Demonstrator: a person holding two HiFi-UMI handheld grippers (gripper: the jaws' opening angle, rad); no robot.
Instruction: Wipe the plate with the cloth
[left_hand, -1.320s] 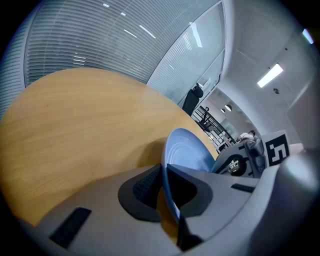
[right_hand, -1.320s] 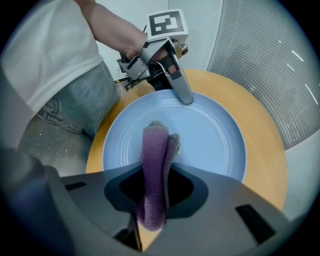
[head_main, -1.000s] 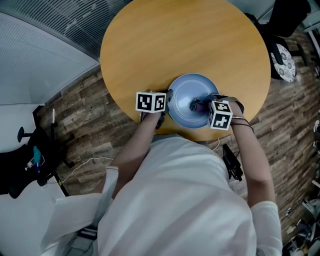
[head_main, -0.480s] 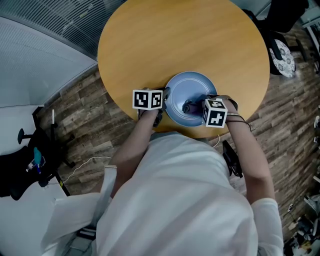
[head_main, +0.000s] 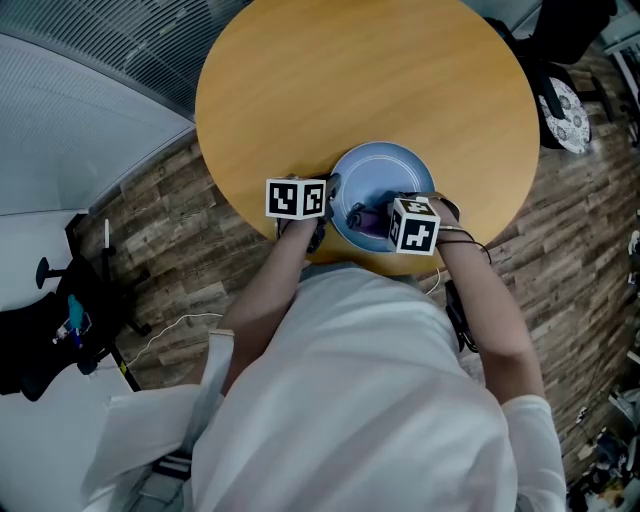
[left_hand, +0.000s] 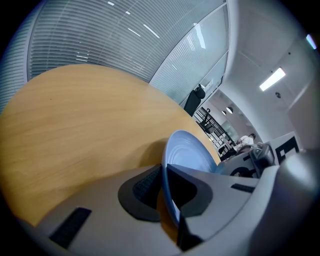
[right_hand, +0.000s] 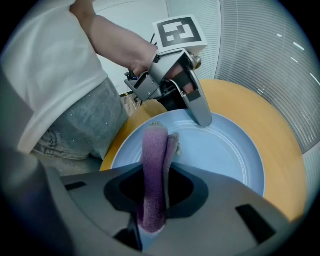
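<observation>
A light blue plate (head_main: 385, 176) lies near the front edge of the round wooden table (head_main: 360, 90). My left gripper (head_main: 328, 208) is shut on the plate's left rim (left_hand: 167, 172), which runs between its jaws. My right gripper (head_main: 372, 218) is shut on a folded purple cloth (right_hand: 154, 170); the cloth's tip rests on the plate (right_hand: 220, 150) near its left side. In the right gripper view the left gripper (right_hand: 202, 119) clamps the plate's far rim. The cloth (head_main: 368, 216) shows as a dark patch in the head view.
The plate sits close to the table's near edge (head_main: 400, 268), against the person's body. Wood floor (head_main: 200, 260) surrounds the table. A chair with a patterned cushion (head_main: 565, 120) stands at the right, dark equipment (head_main: 50, 330) at the left.
My right gripper has slid leftward across the plate with the cloth, towards the left gripper. The left gripper has kept its hold on the rim.
</observation>
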